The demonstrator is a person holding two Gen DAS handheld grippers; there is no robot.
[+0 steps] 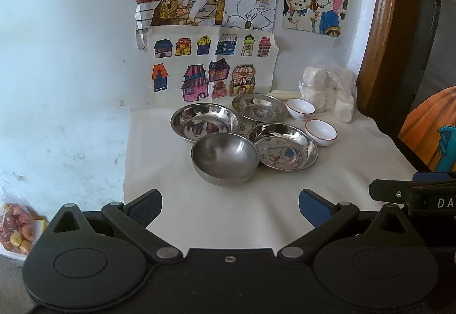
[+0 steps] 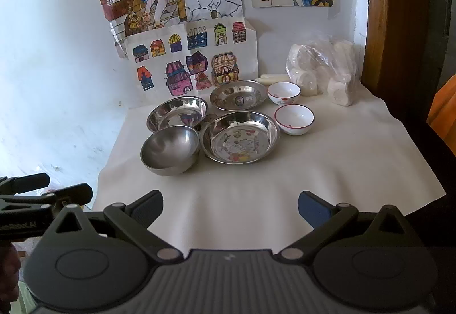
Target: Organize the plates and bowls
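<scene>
A deep steel bowl stands nearest on the white cloth. Around it lie three shallow steel plates: one to the left rear, one at the back, one to the right. Two small white bowls with red rims sit to the right, one near, one farther back. My left gripper and my right gripper hover over the cloth's near part, both open with nothing between the blue pads.
A clear bag of white blocks sits at the back right beside a wooden frame. Coloured drawings hang on the wall behind. A bag of snacks lies low at the left. The cloth drops off at its right edge.
</scene>
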